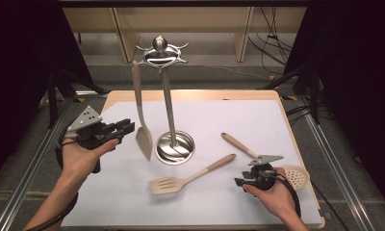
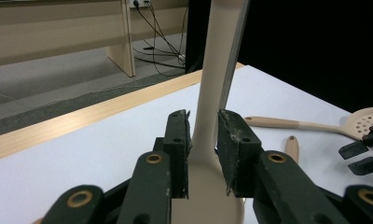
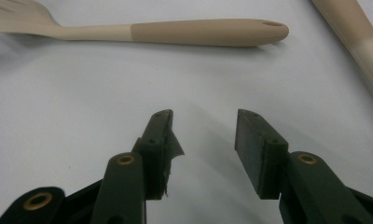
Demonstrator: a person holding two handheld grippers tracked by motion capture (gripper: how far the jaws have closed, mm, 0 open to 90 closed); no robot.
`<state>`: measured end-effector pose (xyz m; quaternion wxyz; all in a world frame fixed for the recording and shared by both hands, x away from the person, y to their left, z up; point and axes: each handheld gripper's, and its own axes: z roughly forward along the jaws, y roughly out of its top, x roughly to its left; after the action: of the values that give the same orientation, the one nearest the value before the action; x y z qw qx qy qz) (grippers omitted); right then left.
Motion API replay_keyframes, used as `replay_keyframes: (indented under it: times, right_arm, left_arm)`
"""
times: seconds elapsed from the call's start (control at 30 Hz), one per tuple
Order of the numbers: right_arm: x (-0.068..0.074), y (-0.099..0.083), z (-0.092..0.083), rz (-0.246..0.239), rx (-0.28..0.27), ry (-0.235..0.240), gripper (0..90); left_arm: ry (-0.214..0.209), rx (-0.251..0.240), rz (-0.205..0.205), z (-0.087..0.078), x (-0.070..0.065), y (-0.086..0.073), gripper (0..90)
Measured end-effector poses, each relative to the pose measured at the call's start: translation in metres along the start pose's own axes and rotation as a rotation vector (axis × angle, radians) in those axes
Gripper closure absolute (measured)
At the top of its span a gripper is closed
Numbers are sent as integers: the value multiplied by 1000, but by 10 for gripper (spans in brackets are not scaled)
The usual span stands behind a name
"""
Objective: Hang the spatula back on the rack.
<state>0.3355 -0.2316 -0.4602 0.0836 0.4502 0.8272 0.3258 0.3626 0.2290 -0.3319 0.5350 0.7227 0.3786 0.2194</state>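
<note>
On white table (image 1: 229, 120), grey floor (image 1: 205, 72) beyond

a spatula (image 1: 141, 113) is hanging left of the stand (image 1: 167, 103), a slotted turner (image 1: 190, 177) lying before it, a skimmer (image 1: 265, 160) lying at its right

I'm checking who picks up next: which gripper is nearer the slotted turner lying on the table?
Right. The right gripper sits just beyond the slotted turner, level with its handle end. The left gripper is farther up the table beside the hanging spatula.
</note>
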Motion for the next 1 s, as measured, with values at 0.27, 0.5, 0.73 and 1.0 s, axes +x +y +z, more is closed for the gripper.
replay_keyframes:
  times: [0.27, 0.5, 0.73, 1.0]
  right_arm:
    - [-1, 0, 1, -7, -23, -3, 571]
    - [-3, 0, -1, -4, -4, -3, 573]
    - [-4, -1, -2, 1, -31, -2, 576]
    - [-1, 0, -2, 13, -40, -2, 582]
  left_arm:
    - [4, -31, -7, -8, -1, 6, 779]
    - [-2, -66, -10, -13, -8, 16, 823]
    - [-11, -98, -9, -18, -13, 25, 851]
    - [0, -136, -20, -23, -13, 31, 887]
